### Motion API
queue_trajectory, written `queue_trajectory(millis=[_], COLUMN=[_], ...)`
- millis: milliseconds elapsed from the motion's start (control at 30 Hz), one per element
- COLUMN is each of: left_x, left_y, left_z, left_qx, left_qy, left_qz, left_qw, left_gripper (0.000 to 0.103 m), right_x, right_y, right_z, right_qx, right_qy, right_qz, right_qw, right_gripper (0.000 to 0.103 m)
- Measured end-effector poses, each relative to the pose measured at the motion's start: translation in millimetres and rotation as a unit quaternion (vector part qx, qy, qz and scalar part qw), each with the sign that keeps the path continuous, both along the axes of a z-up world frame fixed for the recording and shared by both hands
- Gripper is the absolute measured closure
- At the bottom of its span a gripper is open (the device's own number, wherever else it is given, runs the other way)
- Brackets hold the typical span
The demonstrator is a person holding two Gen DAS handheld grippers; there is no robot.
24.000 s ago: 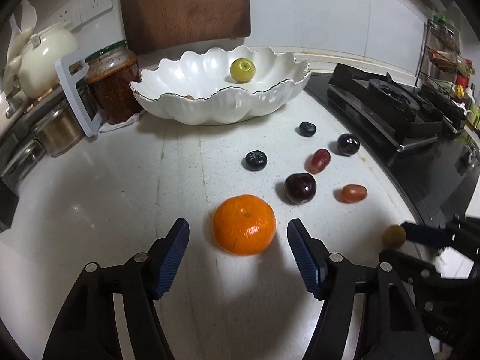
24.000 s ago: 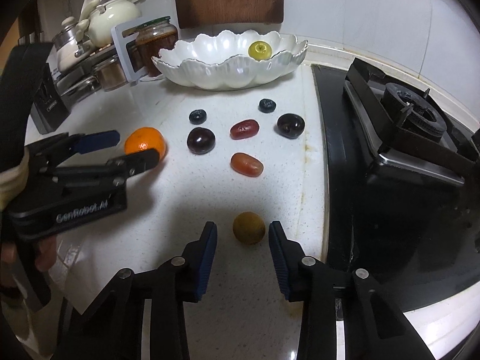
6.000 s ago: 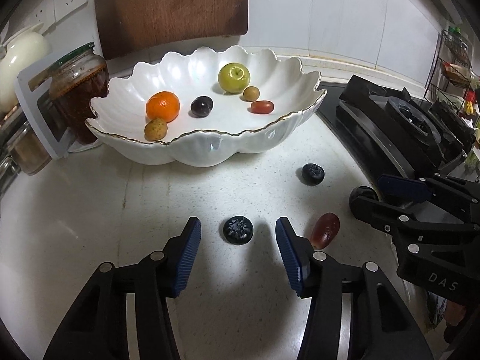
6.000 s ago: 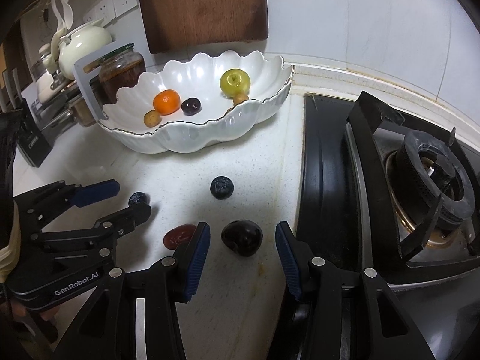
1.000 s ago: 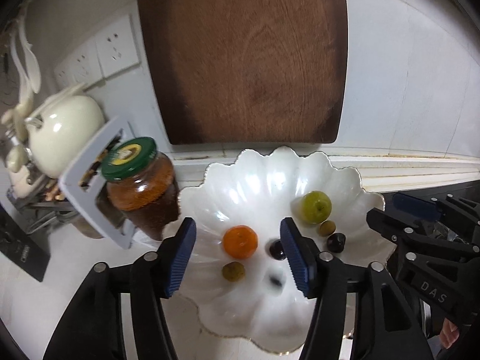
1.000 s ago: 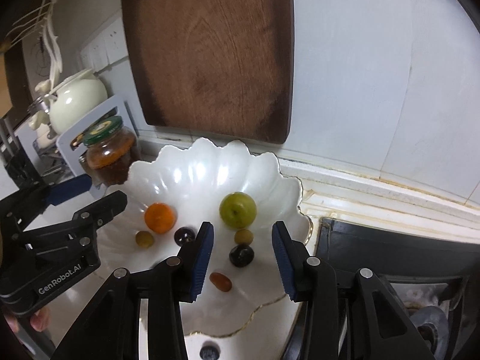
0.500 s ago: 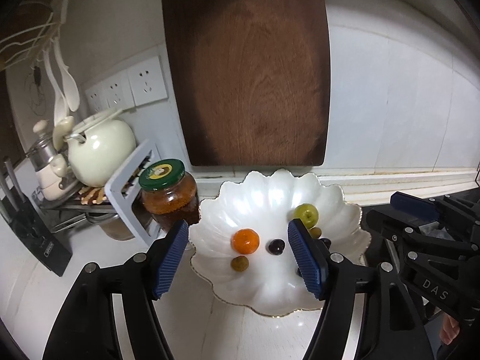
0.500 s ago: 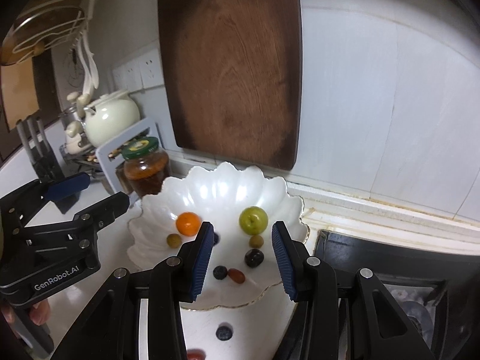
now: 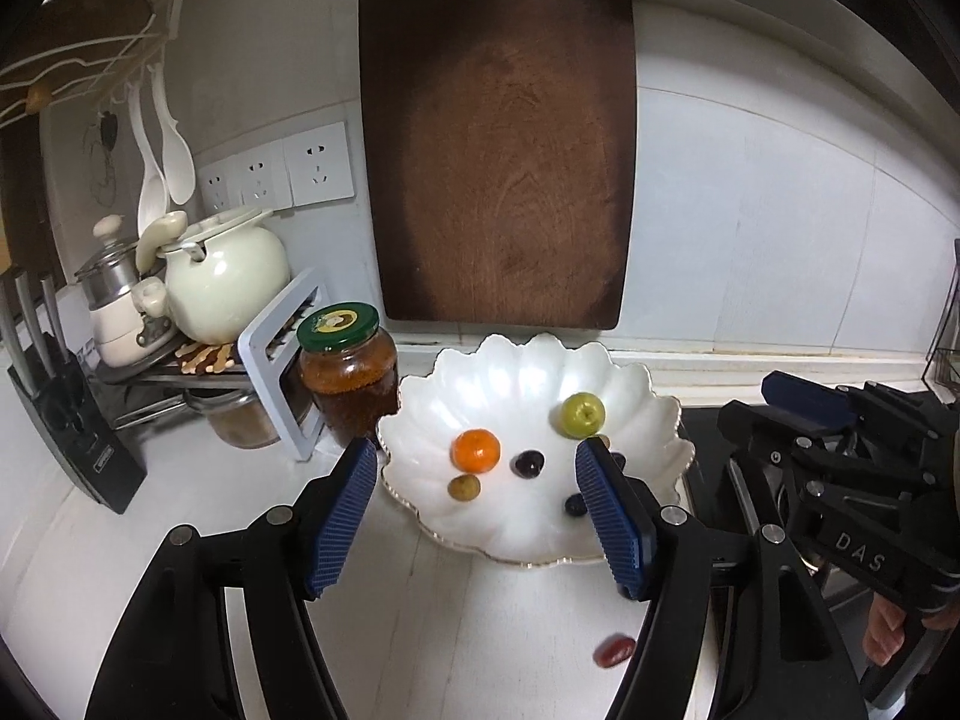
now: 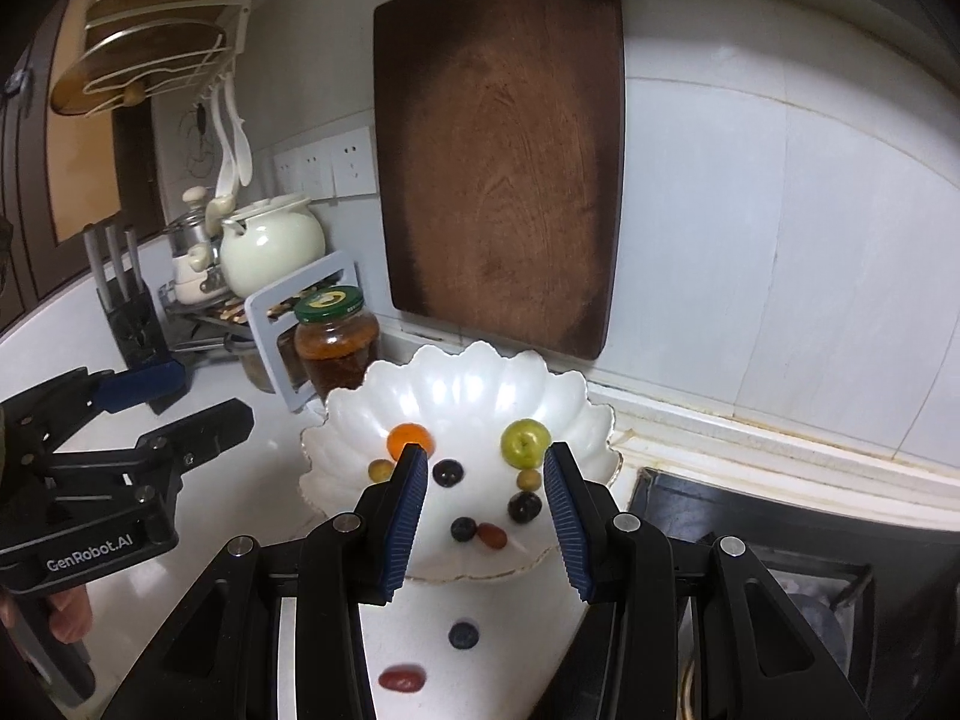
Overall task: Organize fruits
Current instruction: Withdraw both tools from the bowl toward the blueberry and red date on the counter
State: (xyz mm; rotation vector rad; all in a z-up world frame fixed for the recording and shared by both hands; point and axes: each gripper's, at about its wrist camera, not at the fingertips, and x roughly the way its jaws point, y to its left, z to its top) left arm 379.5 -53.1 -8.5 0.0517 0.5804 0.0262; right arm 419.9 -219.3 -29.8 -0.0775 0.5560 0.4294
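A white scalloped bowl [image 9: 636,384] [image 10: 456,363] stands on the counter by the wall. In it lie an orange [image 9: 476,450] [image 10: 408,437], a green fruit [image 9: 582,414] [image 10: 525,443], dark plums [image 10: 525,506], small brown fruits [image 9: 465,487], a blueberry [image 10: 462,529] and a red grape [image 10: 492,535]. On the counter before the bowl rest another blueberry [image 10: 464,635] and a red grape [image 9: 613,649] [image 10: 402,678]. My left gripper [image 9: 477,462] [image 10: 207,396] hangs open and empty above the bowl's near side. My right gripper [image 10: 485,459] [image 9: 750,405] is open too, with nothing between its pads.
A dark wooden cutting board [image 9: 498,150] leans on the wall behind the bowl. A green-lidded jar [image 9: 347,372], a cream teapot [image 9: 222,276] on a rack and a knife block [image 9: 66,414] stand at the left. A black gas stove [image 10: 780,546] lies right of the bowl.
Both grippers have drawn back and upward from the bowl, which now looks smaller and lower. The left jaws stand slightly wider. The blueberry blurred in motion one second ago lies still in the bowl.
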Motion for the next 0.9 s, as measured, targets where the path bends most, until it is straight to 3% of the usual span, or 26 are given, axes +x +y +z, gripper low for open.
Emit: queue_trajectory(millis=[367, 667, 900], left_x=[-34.2, -55.4, -63.6], left_y=[1.2, -7.8, -17.0], left_z=[-6.2, -16.5, -31.0], left_qx=[-0.022, -0.017, -0.021], left_qy=[0.007, 0.010, 0.033], left_qz=[0.007, 0.011, 0.009], left_qw=[0.9997, 0.9998, 0.9992], left_gripper=[0.035, 0.035, 0.035], right_x=[-26.3, -42.3, -50.1], right_y=[-4.5, -9.2, -14.4], right_z=[-6.6, -15.2, -23.5], right_qx=[0.001, 0.003, 0.001], right_qy=[0.000, 0.010, 0.021], right_qz=[0.015, 0.027, 0.031], right_qw=[1.000, 1.000, 0.999], right_gripper=[0.061, 0.061, 0.061])
